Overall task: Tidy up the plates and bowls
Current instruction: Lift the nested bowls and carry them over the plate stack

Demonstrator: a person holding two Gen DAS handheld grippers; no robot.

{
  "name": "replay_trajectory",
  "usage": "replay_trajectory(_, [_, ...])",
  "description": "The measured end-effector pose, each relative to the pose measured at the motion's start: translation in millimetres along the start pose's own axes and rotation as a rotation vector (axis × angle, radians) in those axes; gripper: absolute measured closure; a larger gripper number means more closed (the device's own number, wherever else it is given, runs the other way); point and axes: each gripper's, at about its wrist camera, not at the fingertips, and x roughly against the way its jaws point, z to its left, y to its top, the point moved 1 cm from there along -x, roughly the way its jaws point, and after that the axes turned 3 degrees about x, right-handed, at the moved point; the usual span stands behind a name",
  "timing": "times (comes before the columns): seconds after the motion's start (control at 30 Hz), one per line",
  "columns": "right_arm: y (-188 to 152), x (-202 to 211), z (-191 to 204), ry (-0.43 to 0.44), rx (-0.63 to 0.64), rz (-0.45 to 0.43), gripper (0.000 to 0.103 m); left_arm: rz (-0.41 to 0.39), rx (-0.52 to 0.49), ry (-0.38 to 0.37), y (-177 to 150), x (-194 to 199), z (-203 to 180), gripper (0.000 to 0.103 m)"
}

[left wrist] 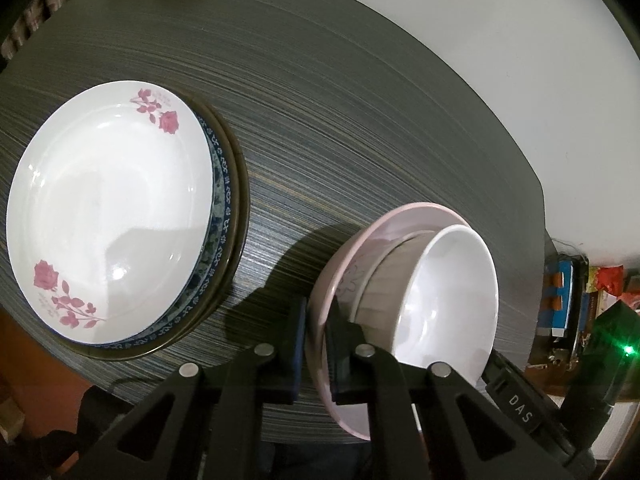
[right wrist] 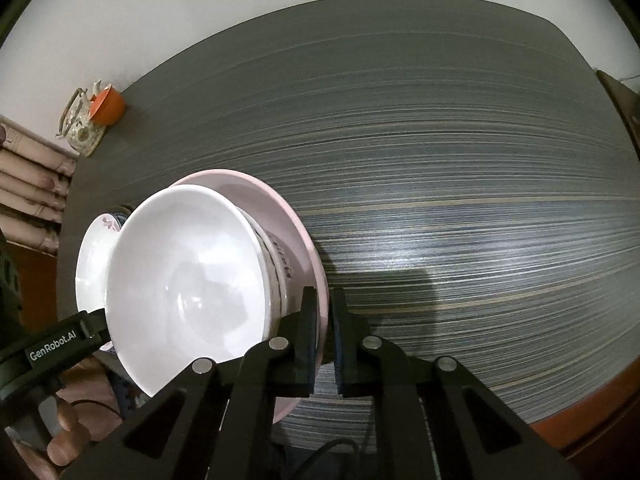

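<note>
Pale pink round ceramic plate (left wrist: 320,312) carrying a white bowl (left wrist: 448,292) lies between both hand-held grippers on the dark striped desk (left wrist: 360,120), left hand-held gripper (left wrist: 316,344) and right hand-held gripper (right wrist: 325,340) clamped on opposite rims.

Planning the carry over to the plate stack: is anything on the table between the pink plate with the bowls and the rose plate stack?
Nothing visible. Both grippers, left and right, clamp the pink plate rim; only bare table separates it from the rose plate stack.
</note>
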Motion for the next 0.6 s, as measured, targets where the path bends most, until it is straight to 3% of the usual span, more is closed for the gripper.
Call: replay_trajectory(0.6, [3, -1, 2, -0.016, -0.007, -0.021, 0.093, -0.035, -0.043, 0.01, -10, 2, -13, 0.096])
